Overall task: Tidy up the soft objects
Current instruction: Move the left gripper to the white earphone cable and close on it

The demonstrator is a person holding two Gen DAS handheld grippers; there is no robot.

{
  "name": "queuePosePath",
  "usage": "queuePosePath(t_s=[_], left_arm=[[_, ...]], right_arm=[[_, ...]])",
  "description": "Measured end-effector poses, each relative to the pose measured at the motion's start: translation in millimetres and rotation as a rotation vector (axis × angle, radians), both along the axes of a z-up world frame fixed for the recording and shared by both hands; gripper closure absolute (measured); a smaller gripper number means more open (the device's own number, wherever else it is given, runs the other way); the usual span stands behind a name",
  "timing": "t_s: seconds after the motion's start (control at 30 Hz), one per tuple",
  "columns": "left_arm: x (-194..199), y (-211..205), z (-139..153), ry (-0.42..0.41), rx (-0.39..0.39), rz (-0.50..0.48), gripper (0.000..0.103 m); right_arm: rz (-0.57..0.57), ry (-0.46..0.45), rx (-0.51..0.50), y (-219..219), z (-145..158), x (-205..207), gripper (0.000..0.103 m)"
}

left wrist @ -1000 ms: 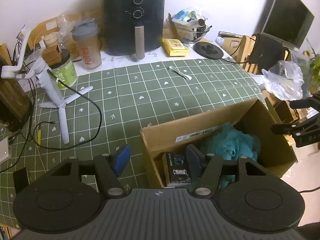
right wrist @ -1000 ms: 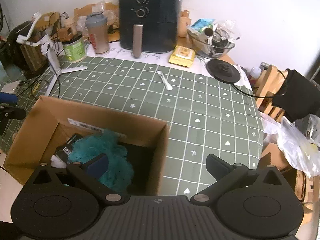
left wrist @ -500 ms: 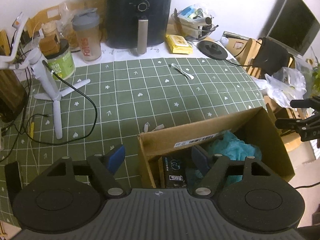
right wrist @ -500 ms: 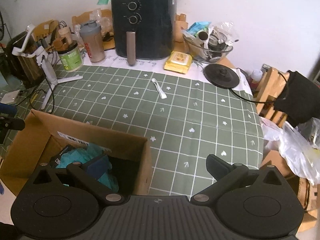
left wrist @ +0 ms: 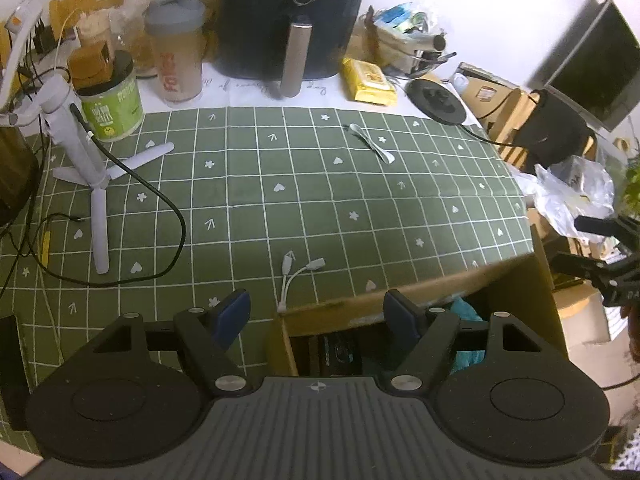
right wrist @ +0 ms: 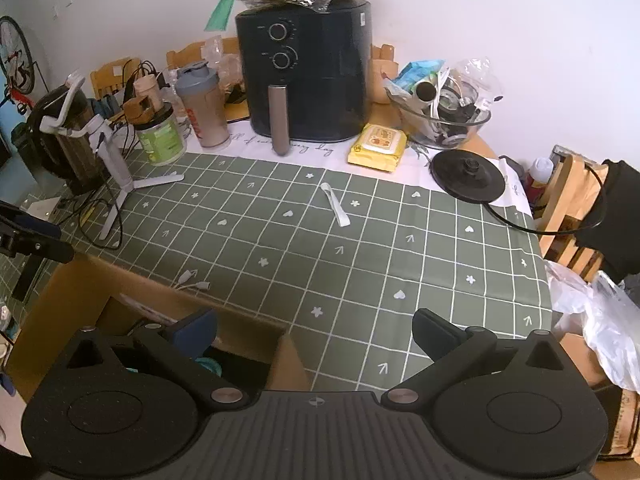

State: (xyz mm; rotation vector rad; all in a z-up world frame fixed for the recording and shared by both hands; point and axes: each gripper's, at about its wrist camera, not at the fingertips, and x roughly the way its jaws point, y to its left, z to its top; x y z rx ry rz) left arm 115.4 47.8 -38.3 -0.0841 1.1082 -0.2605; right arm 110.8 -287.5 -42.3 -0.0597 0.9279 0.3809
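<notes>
1. Teal soft bundle [left wrist: 464,308] inside cardboard box [left wrist: 420,292], partly hidden behind right finger of left hand-held gripper [left wrist: 316,314]; only a small teal patch [right wrist: 208,364] showing in right wrist view.
2. Box at near edge of worktop [left wrist: 300,184], open at top, a dark printed packet [left wrist: 340,354] also inside; print on packet too small to read.
3. Left hand-held gripper released, fingers spread wide, nothing between them; left finger over green cloth, right finger over box opening, box wall and corner below the gap.
4. Right hand-held gripper [right wrist: 314,330] released likewise, fingers far apart and empty; left finger over box interior, right finger over green cloth, box corner [right wrist: 286,354] under the gap.
5. White forked cable [left wrist: 298,276] on cloth, touching outer wall of box.
6. White plastic spoon [right wrist: 335,205] mid-cloth, well apart from box.
7. Grey-lidded shaker bottle [left wrist: 176,44] near black air fryer [right wrist: 306,76]; red vertical lettering on bottle, not clear enough to spell.
8. Green-labelled jar [left wrist: 112,106] with pale characters and a smiley, wording unreadable.
9. Cursive script on white cloth strip in front of air fryer, ending in "day" in right wrist view.
10. Yellow wipes pack [right wrist: 378,146], label illegible.
11. White tripod stand [left wrist: 90,168] at left with black cable [left wrist: 160,208] trailing from it.
</notes>
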Motion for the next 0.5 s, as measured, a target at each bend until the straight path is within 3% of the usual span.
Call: queuePosePath(t_s=[0.33, 0.5], left_arm=[[50.1, 6.6, -19.4, 0.103, 0.038, -0.003, 0.03], [82.0, 7.6, -40.2, 0.185, 0.013, -0.039, 0.03]], right_arm=[[-0.017, 0.009, 0.026, -8.9, -8.2, 12.4, 0.0], [-0.034, 0.015, 0.035, -13.1, -10.8, 12.9, 0.0]])
